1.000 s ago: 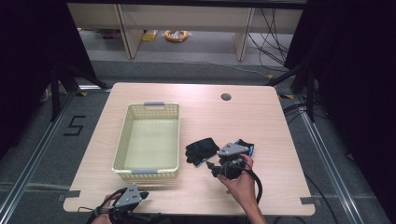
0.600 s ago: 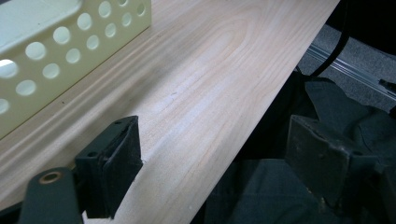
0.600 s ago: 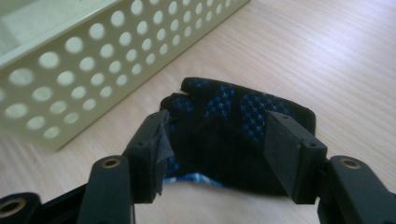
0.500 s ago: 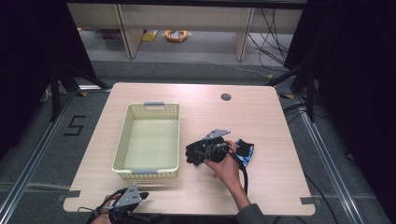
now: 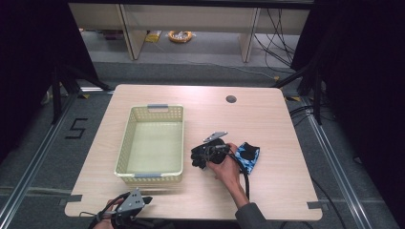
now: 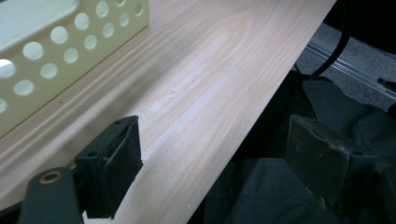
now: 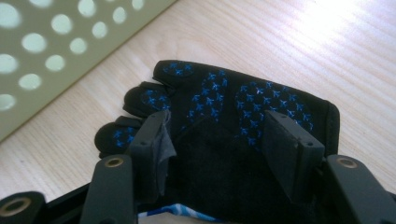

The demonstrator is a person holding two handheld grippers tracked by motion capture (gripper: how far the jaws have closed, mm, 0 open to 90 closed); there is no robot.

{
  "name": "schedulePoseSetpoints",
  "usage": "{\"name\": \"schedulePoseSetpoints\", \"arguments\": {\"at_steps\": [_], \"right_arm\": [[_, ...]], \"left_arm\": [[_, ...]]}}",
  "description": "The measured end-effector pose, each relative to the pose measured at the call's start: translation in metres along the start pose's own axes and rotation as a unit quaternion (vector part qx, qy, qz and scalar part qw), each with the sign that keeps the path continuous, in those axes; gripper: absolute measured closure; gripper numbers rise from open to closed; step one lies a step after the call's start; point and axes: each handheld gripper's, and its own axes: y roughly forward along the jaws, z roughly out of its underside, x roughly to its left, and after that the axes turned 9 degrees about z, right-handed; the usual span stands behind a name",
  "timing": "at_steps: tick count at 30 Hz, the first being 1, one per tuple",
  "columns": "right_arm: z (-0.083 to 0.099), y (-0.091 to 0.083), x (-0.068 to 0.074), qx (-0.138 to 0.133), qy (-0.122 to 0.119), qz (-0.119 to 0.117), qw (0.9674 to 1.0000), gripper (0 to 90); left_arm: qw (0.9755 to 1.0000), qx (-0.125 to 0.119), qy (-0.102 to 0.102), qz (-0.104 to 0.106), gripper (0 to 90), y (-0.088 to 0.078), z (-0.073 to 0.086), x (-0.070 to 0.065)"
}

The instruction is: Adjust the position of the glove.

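basket [image 5: 152, 141] beside black glove [image 7: 224, 116], blue glove [image 5: 248, 153]

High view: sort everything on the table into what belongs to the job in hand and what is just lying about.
In the job:
black glove under the right hand-held gripper, its jaws apart
blue-patterned glove
cream basket

Lying about:
left hand-held gripper, at the near table edge
dark round hole in the table

Your right hand [image 5: 225, 168] reached in from the near edge, forearm angled up and to the left, and carried the right gripper [image 5: 203, 155] low over the worktop with its jaws pointing left. Those jaws stood apart and had just been closing a little. Your left gripper [image 5: 138, 202] sat at the near edge, level, jaws wide apart with nothing between them.
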Motion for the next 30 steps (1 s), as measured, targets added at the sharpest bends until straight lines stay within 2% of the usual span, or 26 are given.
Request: {"name": "schedulePoseSetpoints", "arguments": {"at_steps": [2, 4, 5, 6, 7, 10, 11, 12, 13, 14, 16, 17, 18, 19, 20, 21, 22, 23, 24, 26, 27, 29, 30], "right_arm": [[0.001, 0.002, 0.001, 0.001, -0.002, 0.0, 1.0, 45.4], [0.001, 0.002, 0.001, 0.004, -0.015, 0.004, 0.9999, 46.9], [0.001, 0.001, 0.002, 0.005, -0.014, 0.004, 0.9999, 48.8], [0.001, 0.001, 0.002, 0.006, -0.016, 0.003, 0.9999, 54.7], [0.002, 0.001, 0.002, 0.006, -0.015, -0.009, 0.9998, 57.3], [0.003, -0.001, 0.0, 0.002, -0.023, -0.009, 0.9997, 69.2], [0.005, -0.001, 0.0, 0.001, -0.01, -0.011, 0.9999, 72.4], [0.007, 0.0, -0.002, -0.01, -0.012, -0.012, 0.9998, 74.9], [0.008, -0.001, -0.004, -0.007, -0.016, -0.016, 0.9997, 76.2], [0.008, -0.001, -0.004, -0.007, -0.008, -0.017, 0.9998, 77.1], [0.01, 0.001, -0.004, -0.023, -0.008, -0.009, 0.9997, 78.0], [0.009, -0.002, -0.005, -0.01, -0.007, -0.019, 0.9997, 78.3], [0.01, -0.002, -0.005, -0.012, -0.003, -0.021, 0.9997, 78.6], [0.01, -0.001, -0.005, -0.015, -0.011, -0.018, 0.9997, 78.7], [0.01, -0.002, -0.005, -0.016, -0.011, -0.017, 0.9997, 78.8], [0.009, -0.002, -0.005, -0.016, -0.012, -0.017, 0.9996, 78.9], [0.009, -0.001, -0.005, -0.027, -0.011, -0.015, 0.9995, 79.0], [0.009, -0.003, -0.006, -0.025, -0.013, -0.017, 0.9994, 79.0], [0.008, -0.007, -0.005, -0.017, -0.011, -0.019, 0.9996, 79.0], [0.007, -0.013, -0.005, -0.022, -0.016, -0.017, 0.9995, 79.0], [0.006, -0.015, -0.005, -0.035, -0.013, -0.018, 0.9992, 79.0], [0.004, -0.023, -0.007, -0.041, -0.03, -0.024, 0.9984, 79.0], [0.004, -0.027, -0.006, -0.051, -0.024, -0.022, 0.9982, 79.0]], "left_arm": [[0.9997, -0.012, -0.021, 0.003, 17.9, 0.002, 0.001, -0.003], [0.9998, -0.011, -0.019, 0.002, 17.9, 0.002, 0.001, -0.003], [0.9999, -0.009, -0.006, 0.002, 17.9, 0.002, 0.0, -0.001], [1.0, 0.003, 0.002, 0.0, 17.9, 0.0, 0.0, 0.001], [1.0, 0.003, 0.002, 0.0, 17.9, 0.0, 0.0, 0.001], [1.0, 0.001, -0.002, 0.002, 18.0, 0.001, 0.001, 0.0], [1.0, 0.0, -0.003, 0.002, 18.0, 0.001, 0.001, 0.0], [1.0, 0.001, -0.002, 0.002, 18.1, 0.001, 0.0, 0.0], [1.0, -0.002, -0.004, -0.004, 18.3, 0.003, 0.001, -0.001], [0.9999, -0.005, -0.005, -0.008, 18.4, 0.003, 0.001, -0.001], [1.0, 0.001, -0.002, 0.003, 18.4, 0.002, 0.0, 0.0], [1.0, -0.004, -0.003, 0.002, 18.5, 0.003, 0.001, 0.0], [1.0, -0.004, -0.004, -0.006, 18.5, 0.003, 0.001, 0.0], [1.0, 0.0, -0.002, 0.004, 18.5, 0.001, 0.0, 0.0], [1.0, 0.008, 0.004, 0.003, 18.5, 0.0, 0.0, 0.001], [1.0, 0.002, 0.0, 0.003, 18.5, 0.0, 0.0, 0.001], [1.0, -0.002, -0.004, 0.004, 18.5, 0.001, 0.0, 0.0], [0.9999, -0.008, -0.009, 0.006, 18.5, 0.001, 0.0, -0.001], [1.0, 0.001, -0.001, 0.004, 18.5, 0.0, 0.0, 0.0], [1.0, 0.0, -0.001, 0.004, 18.5, 0.0, 0.0, 0.0], [1.0, -0.001, -0.001, 0.004, 18.5, 0.0, 0.0, 0.0], [1.0, -0.001, -0.001, 0.004, 18.5, -0.001, 0.0, 0.0], [1.0, -0.001, -0.001, 0.004, 18.5, -0.001, 0.0, 0.0]]}}
